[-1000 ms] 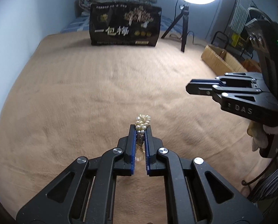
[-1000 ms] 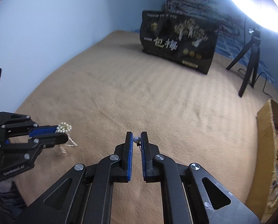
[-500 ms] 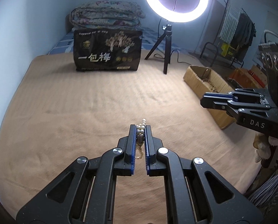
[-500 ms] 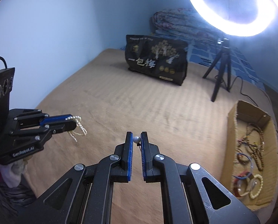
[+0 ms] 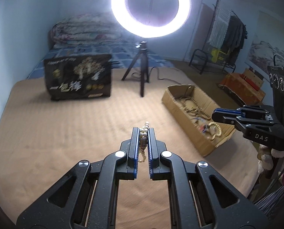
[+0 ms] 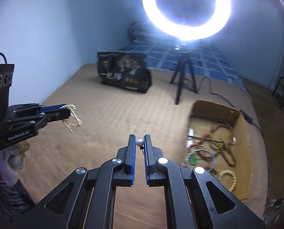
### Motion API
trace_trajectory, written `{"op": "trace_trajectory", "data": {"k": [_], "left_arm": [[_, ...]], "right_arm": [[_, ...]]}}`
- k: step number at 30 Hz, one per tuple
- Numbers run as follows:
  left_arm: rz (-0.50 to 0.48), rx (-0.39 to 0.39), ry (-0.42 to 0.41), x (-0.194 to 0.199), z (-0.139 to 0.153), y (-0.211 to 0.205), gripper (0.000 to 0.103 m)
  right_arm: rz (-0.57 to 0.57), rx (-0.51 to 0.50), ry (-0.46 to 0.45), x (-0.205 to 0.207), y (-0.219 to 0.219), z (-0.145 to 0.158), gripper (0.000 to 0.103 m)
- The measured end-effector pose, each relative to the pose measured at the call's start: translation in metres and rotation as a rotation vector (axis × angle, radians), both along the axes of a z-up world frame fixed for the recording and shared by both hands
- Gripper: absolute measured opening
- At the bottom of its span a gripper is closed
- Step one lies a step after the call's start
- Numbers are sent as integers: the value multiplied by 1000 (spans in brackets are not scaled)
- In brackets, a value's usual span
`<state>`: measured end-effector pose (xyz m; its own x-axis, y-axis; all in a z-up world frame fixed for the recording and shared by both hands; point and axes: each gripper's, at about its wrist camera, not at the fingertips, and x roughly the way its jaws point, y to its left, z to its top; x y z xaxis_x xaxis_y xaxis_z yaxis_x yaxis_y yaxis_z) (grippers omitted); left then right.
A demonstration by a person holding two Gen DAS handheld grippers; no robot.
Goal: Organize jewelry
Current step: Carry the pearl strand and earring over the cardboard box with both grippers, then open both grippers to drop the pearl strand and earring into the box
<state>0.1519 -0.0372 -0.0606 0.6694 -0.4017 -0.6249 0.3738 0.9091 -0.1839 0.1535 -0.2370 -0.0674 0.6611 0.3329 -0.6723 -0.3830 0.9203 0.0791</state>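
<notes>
My left gripper (image 5: 143, 130) is shut on a pearl necklace (image 5: 143, 139), whose loops hang down between the blue pads. In the right wrist view the same left gripper (image 6: 66, 110) sits at the left, with the pearl necklace (image 6: 73, 119) dangling from its tips. My right gripper (image 6: 139, 140) is shut on a single white pearl bead (image 6: 139, 142) with a small dark thread below it. From the left wrist view the right gripper (image 5: 216, 113) hovers over the near end of a cardboard box (image 5: 172, 103). The box (image 6: 243, 133) holds several bead strings and bracelets.
A tan blanket (image 5: 65, 126) covers the bed. A black printed bag (image 5: 78, 77) stands at the back, beside a ring light (image 5: 151, 7) on a black tripod (image 5: 142, 72). A folded quilt (image 5: 86, 31) lies behind; a clothes rack (image 5: 226, 36) stands far right.
Both grippers rose and swung right, still shut on their pieces. The cardboard box came into fuller view, and the right gripper now hangs over its near end.
</notes>
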Motion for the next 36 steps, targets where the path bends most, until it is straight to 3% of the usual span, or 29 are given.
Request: {"op": "trace_trajectory", "data": {"k": [16,36], "left_arm": [[-107,-30,-21,43,16,-104,6],[-138,-44,42,101,-18,-193,6]], "right_arm": [[-209,6,14,11,-103,-11,7],[-254,26,90,26,-144,-41,7]]}}
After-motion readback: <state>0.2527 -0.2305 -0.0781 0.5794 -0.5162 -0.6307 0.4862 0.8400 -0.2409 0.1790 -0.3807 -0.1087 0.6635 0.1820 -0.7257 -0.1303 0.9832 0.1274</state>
